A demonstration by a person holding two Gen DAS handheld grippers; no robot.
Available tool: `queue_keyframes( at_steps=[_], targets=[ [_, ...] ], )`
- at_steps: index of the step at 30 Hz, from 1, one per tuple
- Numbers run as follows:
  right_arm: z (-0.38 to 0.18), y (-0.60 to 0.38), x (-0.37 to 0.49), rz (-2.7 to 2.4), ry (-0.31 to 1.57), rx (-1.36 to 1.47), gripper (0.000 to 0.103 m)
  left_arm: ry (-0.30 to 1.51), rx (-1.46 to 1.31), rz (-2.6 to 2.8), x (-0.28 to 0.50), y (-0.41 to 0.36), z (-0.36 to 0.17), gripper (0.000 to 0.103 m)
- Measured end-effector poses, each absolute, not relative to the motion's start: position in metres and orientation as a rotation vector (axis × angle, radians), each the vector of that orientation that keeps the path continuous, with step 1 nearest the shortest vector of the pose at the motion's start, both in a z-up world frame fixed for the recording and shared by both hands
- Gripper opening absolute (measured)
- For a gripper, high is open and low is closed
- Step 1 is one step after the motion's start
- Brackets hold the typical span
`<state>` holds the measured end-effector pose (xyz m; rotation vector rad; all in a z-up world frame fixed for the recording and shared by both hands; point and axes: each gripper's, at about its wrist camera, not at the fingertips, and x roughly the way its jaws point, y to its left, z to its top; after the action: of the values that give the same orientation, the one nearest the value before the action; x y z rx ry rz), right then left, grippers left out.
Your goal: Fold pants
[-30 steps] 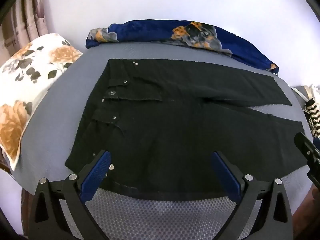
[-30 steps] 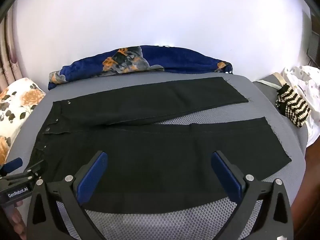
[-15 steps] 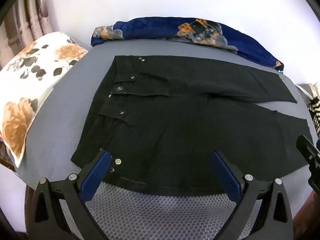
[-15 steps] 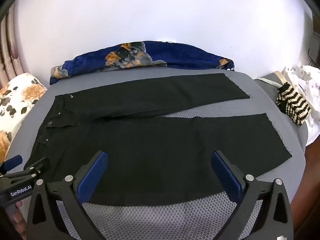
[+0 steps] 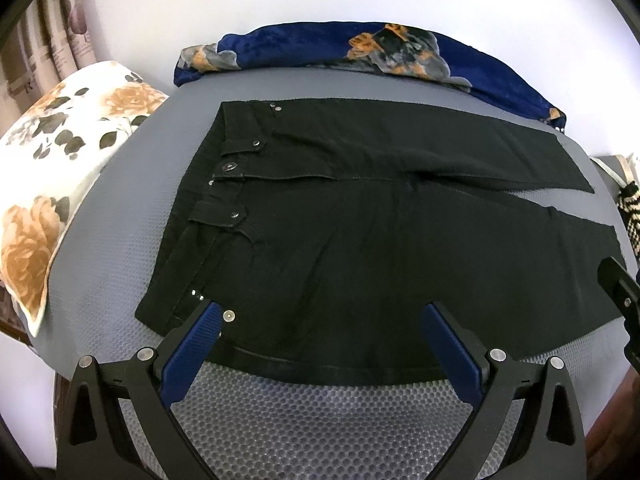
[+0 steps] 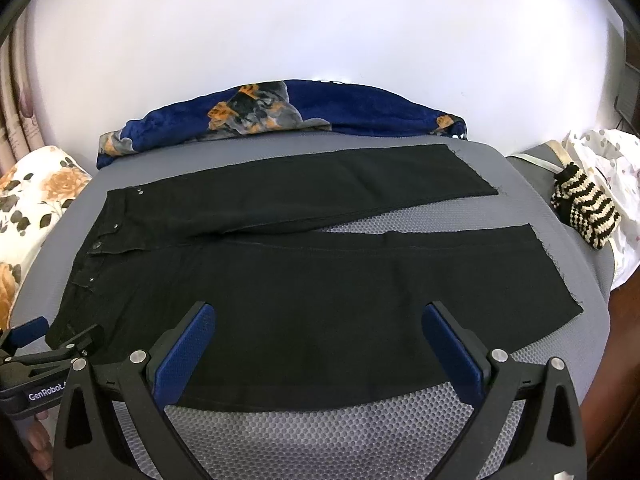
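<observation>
Black pants [image 5: 360, 232] [image 6: 304, 280] lie flat on a grey mesh-covered bed, waistband with metal buttons at the left, two legs spread toward the right. My left gripper [image 5: 324, 320] hovers open over the near edge close to the waist, nothing between its blue pads. Farther along the near leg, my right gripper [image 6: 320, 316] is open too, empty, above the fabric's near edge. The left gripper [image 6: 44, 340] shows at the lower left in the right wrist view; a black part of the right gripper [image 5: 620, 296] shows at the right edge of the left wrist view.
A blue floral blanket [image 5: 360, 48] [image 6: 280, 112] lies rolled along the bed's far edge by the white wall. A floral pillow [image 5: 60, 168] sits at the left. A striped knitted item [image 6: 584, 208] and a dotted white cloth [image 6: 616, 168] lie at the right.
Both grippers have drawn back toward the near side and up slightly; more grey mesh shows in front of the pants. The pants lie as before.
</observation>
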<state>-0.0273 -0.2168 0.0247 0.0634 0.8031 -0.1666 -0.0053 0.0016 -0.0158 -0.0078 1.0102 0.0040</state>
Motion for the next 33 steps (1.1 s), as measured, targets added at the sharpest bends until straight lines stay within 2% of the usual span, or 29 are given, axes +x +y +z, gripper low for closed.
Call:
queue_keyframes(
  at_steps=[33],
  targets=[
    [0.0152, -0.2227, -0.0258, -0.187, 0.853, 0.087, 0.103, 1.002, 0.046, 0.004, -0.0071, -0.0079, -0.0181, 0.100]
  ],
)
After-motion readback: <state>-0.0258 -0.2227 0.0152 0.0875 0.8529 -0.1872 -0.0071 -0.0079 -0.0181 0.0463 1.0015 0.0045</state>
